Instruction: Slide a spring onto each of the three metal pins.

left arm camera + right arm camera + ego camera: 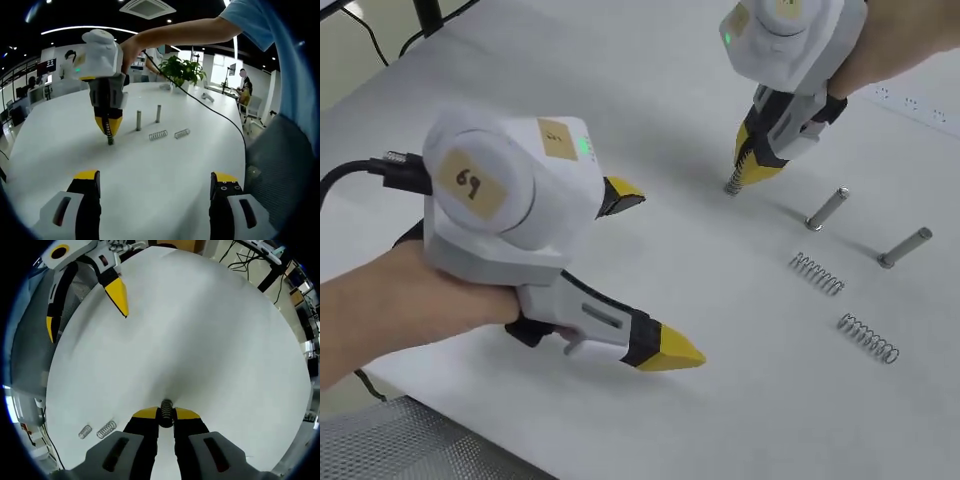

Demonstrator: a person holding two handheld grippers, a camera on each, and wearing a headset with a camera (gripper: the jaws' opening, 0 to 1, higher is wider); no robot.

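Note:
My right gripper (744,176) points down at the white table, shut on a spring (166,412) that sits around the first upright metal pin (732,186); the left gripper view shows that pin (110,140) under the yellow tips. Two bare pins (827,208) (905,247) stand to its right. Two loose springs (817,273) (868,338) lie flat in front of them. My left gripper (655,275) hovers over the near part of the table, open, with nothing between its jaws.
The round white table (650,90) stretches far to the left and back. A potted plant (182,70) and a cable (210,107) sit at the far side. A grey mesh chair (400,440) is by the near edge.

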